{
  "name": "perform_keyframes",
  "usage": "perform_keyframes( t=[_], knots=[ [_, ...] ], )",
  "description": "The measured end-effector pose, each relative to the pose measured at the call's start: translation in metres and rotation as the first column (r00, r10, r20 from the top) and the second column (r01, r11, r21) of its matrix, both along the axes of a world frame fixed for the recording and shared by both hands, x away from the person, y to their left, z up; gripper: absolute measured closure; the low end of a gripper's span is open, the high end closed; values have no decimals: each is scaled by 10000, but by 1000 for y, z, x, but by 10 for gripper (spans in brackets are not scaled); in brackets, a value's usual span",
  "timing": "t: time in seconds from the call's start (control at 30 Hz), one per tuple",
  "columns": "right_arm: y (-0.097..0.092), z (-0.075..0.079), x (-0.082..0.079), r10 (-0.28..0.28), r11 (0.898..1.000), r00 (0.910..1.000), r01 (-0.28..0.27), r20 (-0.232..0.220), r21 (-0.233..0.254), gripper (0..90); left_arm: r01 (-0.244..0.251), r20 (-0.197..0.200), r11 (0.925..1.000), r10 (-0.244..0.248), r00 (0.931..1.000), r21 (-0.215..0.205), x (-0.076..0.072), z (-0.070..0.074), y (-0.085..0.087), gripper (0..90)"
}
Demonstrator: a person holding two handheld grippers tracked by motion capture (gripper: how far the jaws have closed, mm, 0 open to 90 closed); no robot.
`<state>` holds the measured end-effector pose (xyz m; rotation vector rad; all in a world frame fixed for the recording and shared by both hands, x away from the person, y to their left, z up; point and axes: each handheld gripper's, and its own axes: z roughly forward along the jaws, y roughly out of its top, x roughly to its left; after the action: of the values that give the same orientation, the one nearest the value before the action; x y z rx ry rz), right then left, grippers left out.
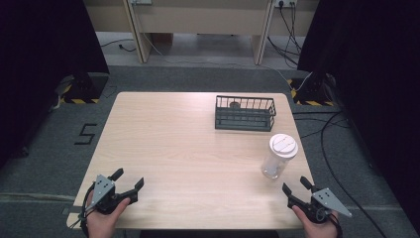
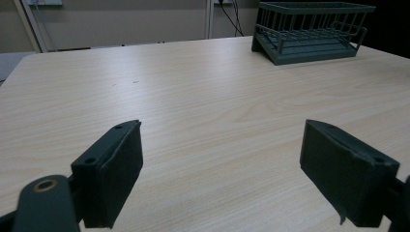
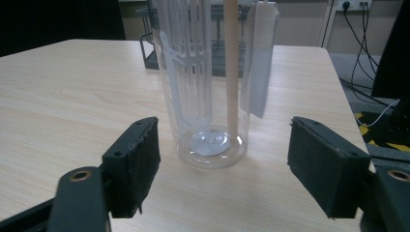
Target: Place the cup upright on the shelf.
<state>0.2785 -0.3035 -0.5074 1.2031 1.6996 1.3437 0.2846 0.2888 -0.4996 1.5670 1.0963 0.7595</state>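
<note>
Cup: a clear cup [image 1: 277, 159] with a white lid [image 1: 283, 145] stands upright on the table [image 1: 188, 148] near the right edge, in front of the basket [image 1: 244, 113].
Cup against right gripper: in the right gripper view the cup [image 3: 210, 96] stands just ahead of the jaws, centred on the gap between them, touching neither pad.
Cup contents: a pale straight stick [image 3: 231, 72] and a white flat piece [image 3: 263, 58] stand inside; what they are I cannot tell.
Right gripper: the right gripper [image 1: 295, 190] has its jaws wide apart, holding nothing, pointing up-left toward the cup, near the table's front right corner.
Right hand: the hand [image 1: 317, 225] comes in from the bottom edge and grips the tool from behind.
Left gripper: the left gripper [image 1: 128, 179] has its jaws spread wide and empty, over the front left of the table, well apart from the cup.
Left view: bare wood lies between its pads, the basket [image 2: 312, 31] far ahead to the right.
Left hand: the hand [image 1: 104, 220] rises from the bottom edge, the tool angled up-right.
</note>
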Motion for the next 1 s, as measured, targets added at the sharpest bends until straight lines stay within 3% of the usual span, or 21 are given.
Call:
perform_keyframes(
  t=[0.8,1.0],
  knots=[
    [12,17,20,106,9999,9993,-105,354,-35,181,206,26,9998,-206,9998,-40,0,0,-5,149],
    [20,19,38,251,9994,9993,-245,273,-227,160,191,34,9998,-191,9998,-45,0,0,-5,150]
  ],
)
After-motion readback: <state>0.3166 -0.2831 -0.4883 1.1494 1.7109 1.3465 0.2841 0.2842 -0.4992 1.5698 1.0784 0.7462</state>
